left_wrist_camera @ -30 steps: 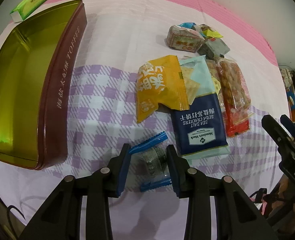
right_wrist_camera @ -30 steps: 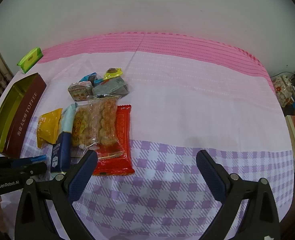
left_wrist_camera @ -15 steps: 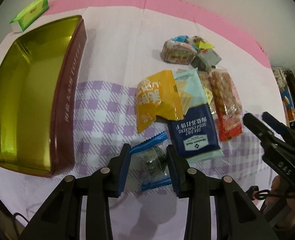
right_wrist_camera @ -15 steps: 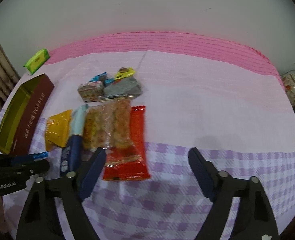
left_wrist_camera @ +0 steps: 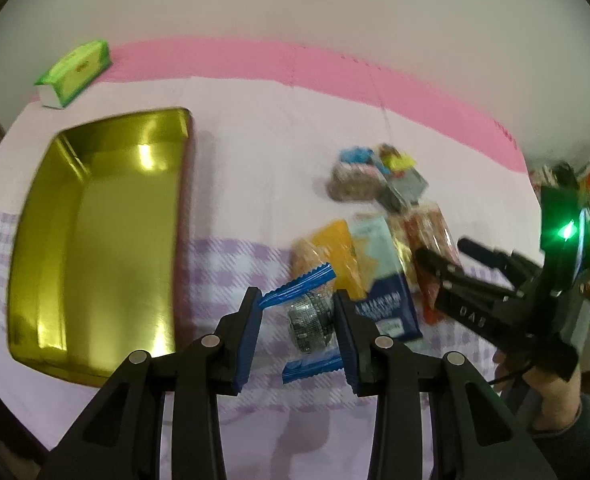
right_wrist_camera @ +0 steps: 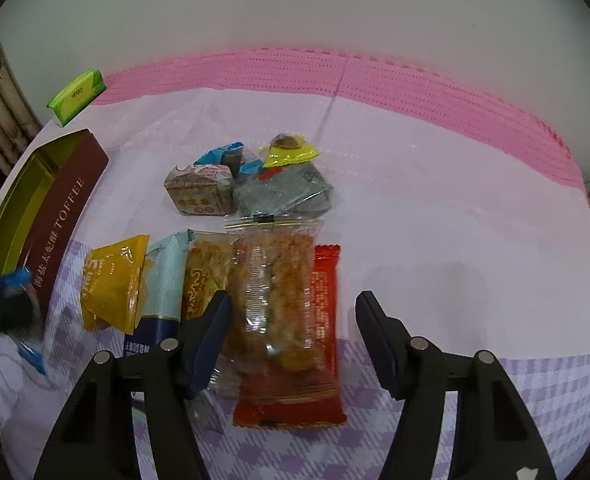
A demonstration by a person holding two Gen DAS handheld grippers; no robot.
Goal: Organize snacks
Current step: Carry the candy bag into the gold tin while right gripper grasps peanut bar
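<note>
Pink-and-lilac cloth covered the table. A blue-ended candy was clamped in the left gripper, above the cloth beside the tin (gold inside). The right gripper was spread wide over the red packet.

The right gripper hangs with its jaws spread wide over a clear plastic packet of golden puffed snacks. Touching that packet on its right lies a flat red foil wrapper; on its left come an orange-printed packet, a pale-blue and navy cracker packet, then a crumpled yellow foil bag. Beyond the clear packet sit a grey foil pouch and a brownish wrapped block. Far left stands a maroon toffee tin with gold lining.
</note>
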